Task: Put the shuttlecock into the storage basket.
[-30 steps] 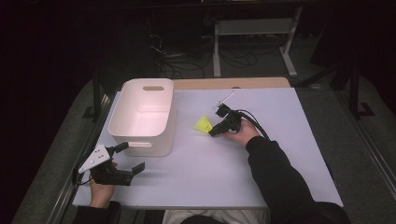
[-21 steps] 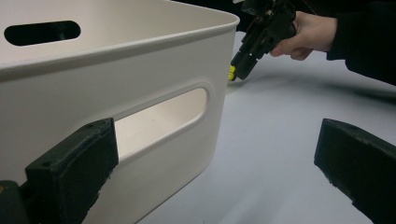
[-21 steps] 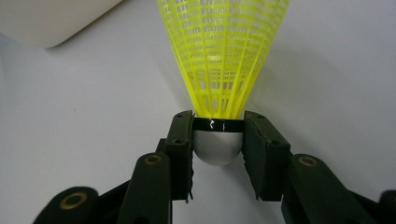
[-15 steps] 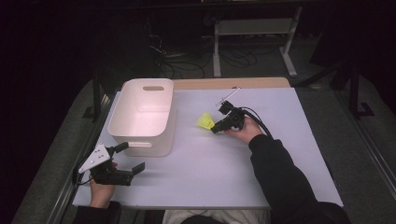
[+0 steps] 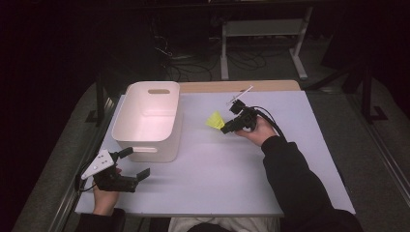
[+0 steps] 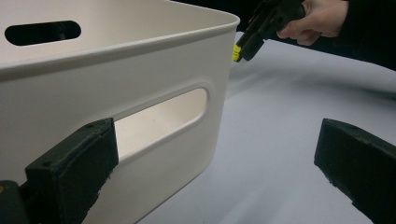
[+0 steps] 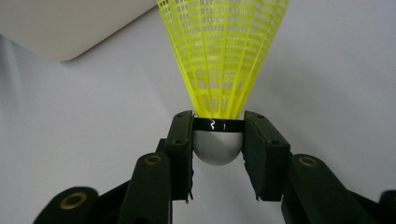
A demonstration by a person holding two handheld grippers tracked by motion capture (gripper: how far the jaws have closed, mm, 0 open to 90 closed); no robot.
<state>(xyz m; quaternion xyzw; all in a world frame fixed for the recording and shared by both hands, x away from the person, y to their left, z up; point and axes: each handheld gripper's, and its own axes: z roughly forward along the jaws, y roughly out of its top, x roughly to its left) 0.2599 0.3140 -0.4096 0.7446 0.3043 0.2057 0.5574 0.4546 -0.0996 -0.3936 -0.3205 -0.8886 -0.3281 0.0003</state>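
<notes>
A yellow shuttlecock point(image 7: 223, 60) with a grey cork head is clamped at its head between the pads of my right gripper point(image 7: 218, 140), its net skirt pointing away. From above, the shuttlecock point(image 5: 215, 120) hangs a little over the white table, right of the white basket point(image 5: 126, 115), with my right gripper point(image 5: 226, 129) behind it. My left gripper point(image 5: 135, 163) rests near the table's front left corner, jaws wide apart and empty. In the left gripper view, its left pad point(image 6: 74, 170) stands close to the basket's point(image 6: 140, 70) handle wall.
The white basket holds nothing that I can see. The table point(image 5: 232, 179) spreads pale and bare between the two hands. A wooden strip point(image 5: 232, 86) runs along the far edge. A metal frame and cables point(image 5: 261, 43) stand in the dark beyond.
My right gripper has lifted a little with the shuttlecock in it. The left gripper has kept still.
</notes>
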